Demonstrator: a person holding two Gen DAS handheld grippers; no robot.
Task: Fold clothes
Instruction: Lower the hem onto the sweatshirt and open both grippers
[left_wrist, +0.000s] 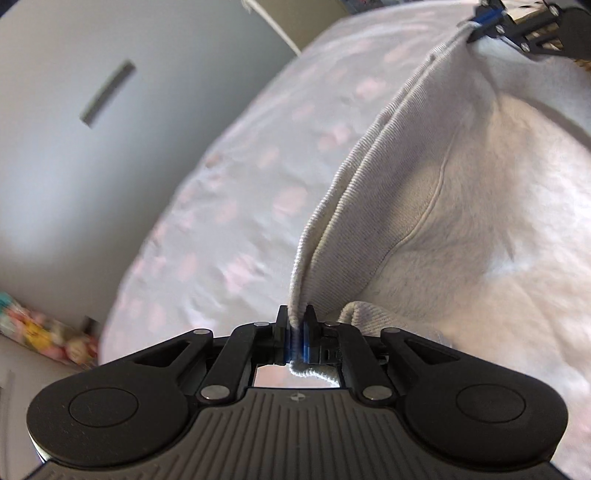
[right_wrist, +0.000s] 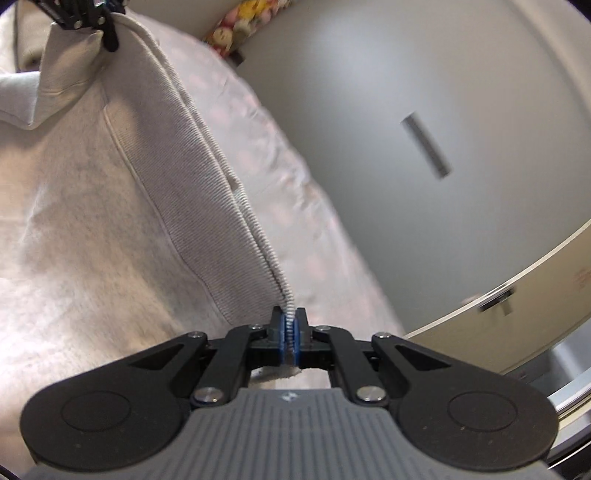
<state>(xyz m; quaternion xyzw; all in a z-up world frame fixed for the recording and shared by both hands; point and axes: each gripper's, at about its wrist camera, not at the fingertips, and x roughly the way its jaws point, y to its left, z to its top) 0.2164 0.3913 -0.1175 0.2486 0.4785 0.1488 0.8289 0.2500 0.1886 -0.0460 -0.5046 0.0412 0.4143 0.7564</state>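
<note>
Sweatshirt (left_wrist: 461, 221), cream and fleecy, hangs stretched by its ribbed hem (left_wrist: 354, 177) over a bed cover (left_wrist: 240, 184) with pink blotches. Left gripper (left_wrist: 295, 321) and right gripper (right_wrist: 292, 325) each have fingers clamped on a hem corner. Soft, light, floppy cloth; the thick rib grips best. Beyond the hem, probably a grey wardrobe door (right_wrist: 424, 110).

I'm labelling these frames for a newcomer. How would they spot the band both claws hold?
Find the bed with its pink-spotted cover. The pale sweatshirt lies on it. Its ribbed hem runs taut between the left claw and right claw, corded, unlike the fleecy cloth beside it.
</note>
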